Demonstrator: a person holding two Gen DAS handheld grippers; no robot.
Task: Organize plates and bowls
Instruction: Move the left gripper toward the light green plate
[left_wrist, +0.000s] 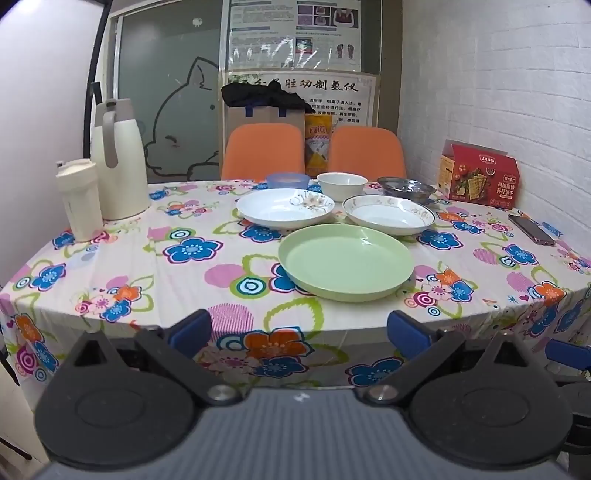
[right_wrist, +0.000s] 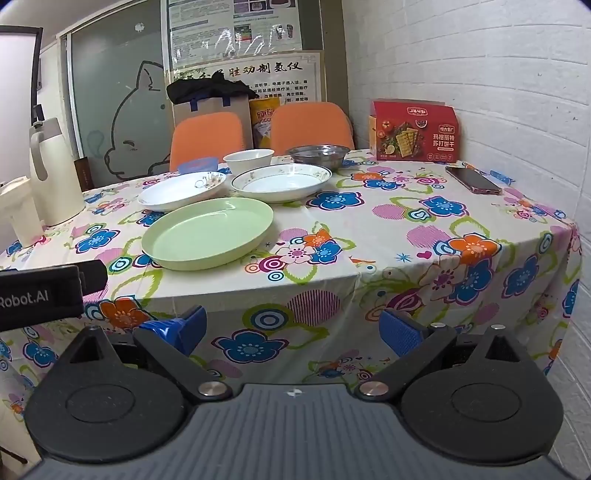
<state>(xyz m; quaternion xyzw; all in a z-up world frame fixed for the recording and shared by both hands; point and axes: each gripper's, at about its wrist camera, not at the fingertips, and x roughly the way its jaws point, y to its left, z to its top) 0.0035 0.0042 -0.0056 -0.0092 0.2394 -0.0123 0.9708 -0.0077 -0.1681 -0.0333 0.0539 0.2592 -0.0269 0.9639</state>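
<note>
Cream thermos jug (left_wrist: 118, 162) at ten o'clock, red cracker box (left_wrist: 478, 175) at two, phone (left_wrist: 532, 229) beneath it, orange chairs (left_wrist: 266, 151) at twelve

Bare tablecloth (right_wrist: 424, 229) right of the green plate (right_wrist: 208, 232).

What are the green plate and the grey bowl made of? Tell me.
Green plate: probably plastic or melamine; uniform matte pastel, soft highlights. Grey bowl: likely stainless steel; dull silvery sheen with reflections, thin rim.
</note>
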